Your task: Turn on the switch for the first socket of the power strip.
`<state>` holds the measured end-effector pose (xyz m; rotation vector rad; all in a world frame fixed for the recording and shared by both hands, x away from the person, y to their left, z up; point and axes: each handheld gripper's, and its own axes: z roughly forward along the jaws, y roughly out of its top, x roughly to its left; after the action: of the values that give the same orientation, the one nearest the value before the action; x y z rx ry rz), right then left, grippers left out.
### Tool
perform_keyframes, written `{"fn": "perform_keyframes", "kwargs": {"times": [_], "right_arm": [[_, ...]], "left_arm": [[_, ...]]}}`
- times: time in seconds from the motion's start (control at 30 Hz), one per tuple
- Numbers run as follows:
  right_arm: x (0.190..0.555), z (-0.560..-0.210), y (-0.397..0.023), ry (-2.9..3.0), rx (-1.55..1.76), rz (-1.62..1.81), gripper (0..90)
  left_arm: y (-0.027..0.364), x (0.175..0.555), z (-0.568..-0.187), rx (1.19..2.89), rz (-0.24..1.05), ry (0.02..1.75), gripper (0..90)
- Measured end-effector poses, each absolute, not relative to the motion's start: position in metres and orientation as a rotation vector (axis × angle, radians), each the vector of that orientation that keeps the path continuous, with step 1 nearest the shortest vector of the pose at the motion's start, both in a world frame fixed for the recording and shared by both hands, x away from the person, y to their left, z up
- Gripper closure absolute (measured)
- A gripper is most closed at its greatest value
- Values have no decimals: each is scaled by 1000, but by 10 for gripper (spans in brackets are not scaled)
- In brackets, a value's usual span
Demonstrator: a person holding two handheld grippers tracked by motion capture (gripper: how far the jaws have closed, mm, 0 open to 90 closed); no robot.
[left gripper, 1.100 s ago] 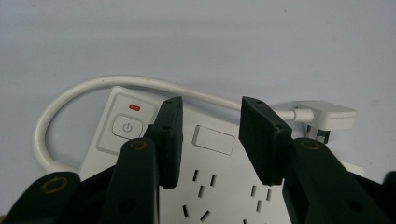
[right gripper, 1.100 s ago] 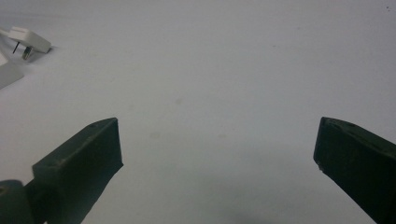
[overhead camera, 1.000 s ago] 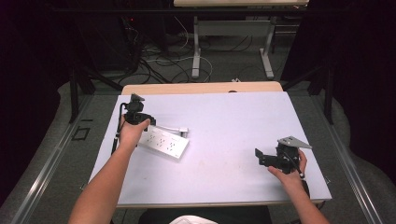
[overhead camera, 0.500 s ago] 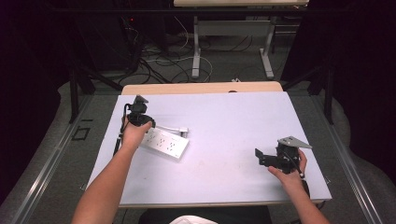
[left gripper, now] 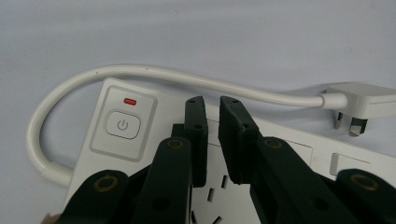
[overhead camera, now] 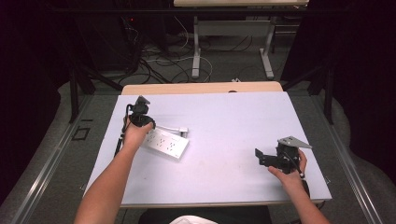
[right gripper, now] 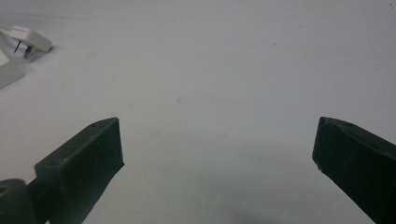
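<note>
Left tongs (left gripper: pixel 212 105): down over the strip, jaws nearly pressed together with a thin gap between the tips and nothing pinched — tips sit just right of the power button (left gripper: pixel 122 125).
Strip (overhead camera: pixel 164 142): white power strip lying flat on the left half of the worktop (overhead camera: pixel 224 116), angled; a small red light (left gripper: pixel 130 100) shows above the button.
Cord (left gripper: pixel 140 74): white, loops out from the strip's end and runs along its far side to the plug (left gripper: pixel 357 100), which lies on the worktop just beside the strip.
Right tongs (right gripper: pixel 217 149): spread wide over bare worktop, gripping nothing — well apart from the strip, near the right front edge.
Hands: left hand (overhead camera: pixel 135 133) and right hand (overhead camera: pixel 289 175) each hold their tool.
</note>
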<state>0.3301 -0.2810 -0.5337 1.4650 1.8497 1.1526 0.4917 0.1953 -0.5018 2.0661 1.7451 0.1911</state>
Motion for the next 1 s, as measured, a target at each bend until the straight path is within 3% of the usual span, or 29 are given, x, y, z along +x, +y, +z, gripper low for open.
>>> {"fn": "perform_keyframes", "kwargs": {"times": [0.37, 1.0], "right_arm": [[330, -534, -281, 1851, 1465, 1152, 13], [330, -535, -280, 1866, 1459, 1149, 13]], "left_arm": [[193, 493, -505, 2085, 200, 1753, 863], [194, 493, -507, 2102, 203, 1740, 873]]}}
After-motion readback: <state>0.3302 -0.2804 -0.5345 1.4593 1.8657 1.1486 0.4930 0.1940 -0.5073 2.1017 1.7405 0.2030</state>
